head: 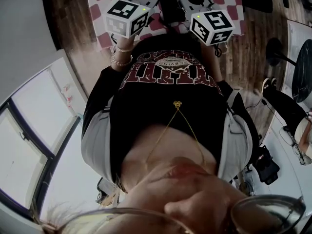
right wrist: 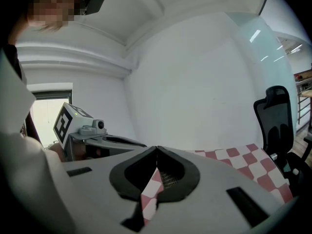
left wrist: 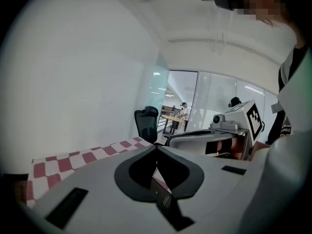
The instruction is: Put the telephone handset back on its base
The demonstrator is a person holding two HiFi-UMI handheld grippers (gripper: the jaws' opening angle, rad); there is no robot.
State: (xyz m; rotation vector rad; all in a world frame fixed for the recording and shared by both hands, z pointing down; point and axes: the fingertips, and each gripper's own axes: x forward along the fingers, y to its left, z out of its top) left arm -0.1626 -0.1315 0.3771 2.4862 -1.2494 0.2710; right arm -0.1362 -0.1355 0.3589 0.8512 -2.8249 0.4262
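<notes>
While the left tool [left wrist: 156,146] and the right tool [right wrist: 156,147] are held side by side before the person's chest, each is pressed together with nothing pinched.

In the left gripper view the jaw tips are seen met, and only a red-and-white checked cloth [left wrist: 83,157] is seen beyond them. In the right gripper view the tips are likewise closed, the same cloth being glimpsed through the slit beneath them. From the head view, the left marker cube [head: 127,17] and the right marker cube [head: 212,27] are seen apart from each other above a black printed shirt [head: 170,82], and a wooden floor [head: 243,48] is shown beside the cloth. A black office chair [left wrist: 146,123] is seen near a white wall [left wrist: 87,82]. The telephone handset and its base are shown by no view, so their place cannot be told.
</notes>
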